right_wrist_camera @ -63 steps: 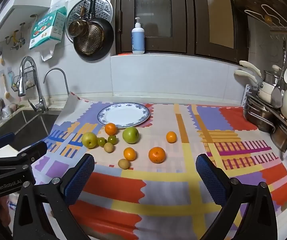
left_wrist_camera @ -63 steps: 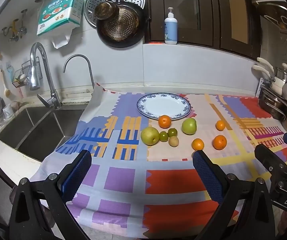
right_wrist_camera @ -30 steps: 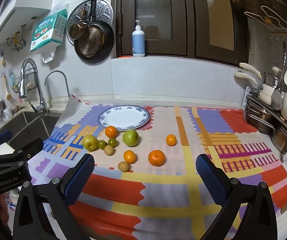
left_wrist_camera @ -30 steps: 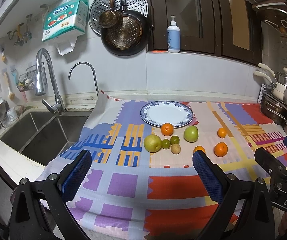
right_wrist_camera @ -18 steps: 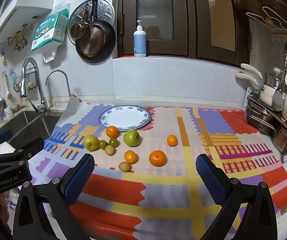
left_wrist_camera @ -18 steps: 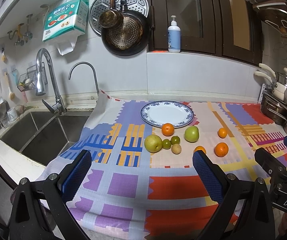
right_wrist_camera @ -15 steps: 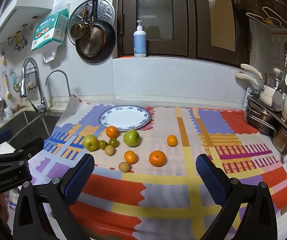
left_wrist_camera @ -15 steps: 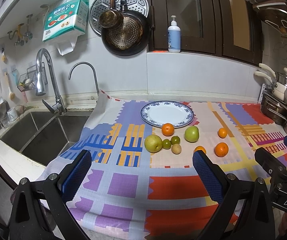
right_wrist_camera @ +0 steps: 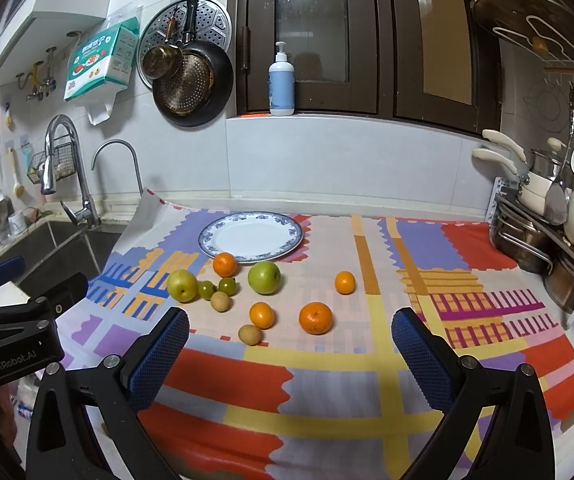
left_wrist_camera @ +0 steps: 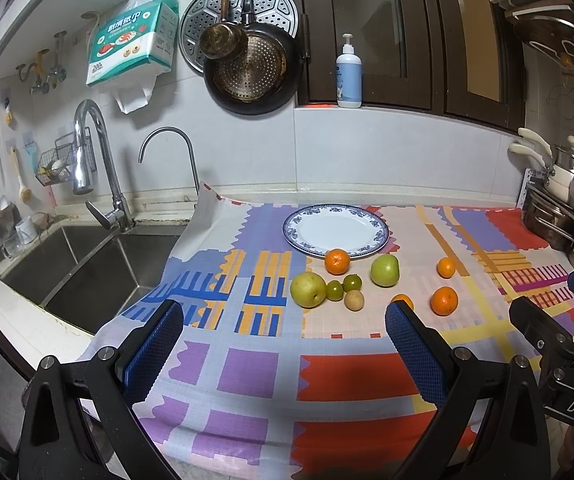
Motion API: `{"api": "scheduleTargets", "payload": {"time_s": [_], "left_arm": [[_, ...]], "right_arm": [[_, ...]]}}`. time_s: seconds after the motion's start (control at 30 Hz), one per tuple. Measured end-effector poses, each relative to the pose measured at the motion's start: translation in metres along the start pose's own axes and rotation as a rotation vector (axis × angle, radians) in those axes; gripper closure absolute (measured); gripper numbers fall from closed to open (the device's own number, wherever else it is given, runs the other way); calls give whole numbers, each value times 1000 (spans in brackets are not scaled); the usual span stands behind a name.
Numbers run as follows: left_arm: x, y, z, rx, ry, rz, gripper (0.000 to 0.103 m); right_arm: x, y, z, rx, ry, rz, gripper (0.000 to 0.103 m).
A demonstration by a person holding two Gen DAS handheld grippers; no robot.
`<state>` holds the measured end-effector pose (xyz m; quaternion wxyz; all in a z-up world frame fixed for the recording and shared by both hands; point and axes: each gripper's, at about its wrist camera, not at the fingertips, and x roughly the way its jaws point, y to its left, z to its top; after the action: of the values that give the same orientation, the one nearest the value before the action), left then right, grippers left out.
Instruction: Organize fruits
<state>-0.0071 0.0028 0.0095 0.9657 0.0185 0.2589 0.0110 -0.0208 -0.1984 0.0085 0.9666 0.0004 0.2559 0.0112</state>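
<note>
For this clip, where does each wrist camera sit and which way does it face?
Left wrist: on the left gripper, facing the back wall across the cloth, sink to the left; its open blue-padded fingers frame the bottom, right gripper at the right edge.
Right wrist: on the right gripper, same heading, further right; own open fingers, left gripper at the left edge.
Shared: empty plate, scattered fruit, faucet, hanging pans.
</note>
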Motion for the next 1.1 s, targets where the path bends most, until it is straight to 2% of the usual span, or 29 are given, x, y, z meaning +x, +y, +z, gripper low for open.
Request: {"api": "scheduleTargets", "payload": {"time_s": [0.63,0.93,1.1], "left_arm": [[3,1,-2,0,6,-4,0],[21,11,-4,11,33,-8,0],[37,16,-2,35,43,-41,0]], "right_arm": [[1,4,1,-3,3,5,1],[16,13,3,-14,34,12,1],[28,20,5,-9,54,6,1]]}}
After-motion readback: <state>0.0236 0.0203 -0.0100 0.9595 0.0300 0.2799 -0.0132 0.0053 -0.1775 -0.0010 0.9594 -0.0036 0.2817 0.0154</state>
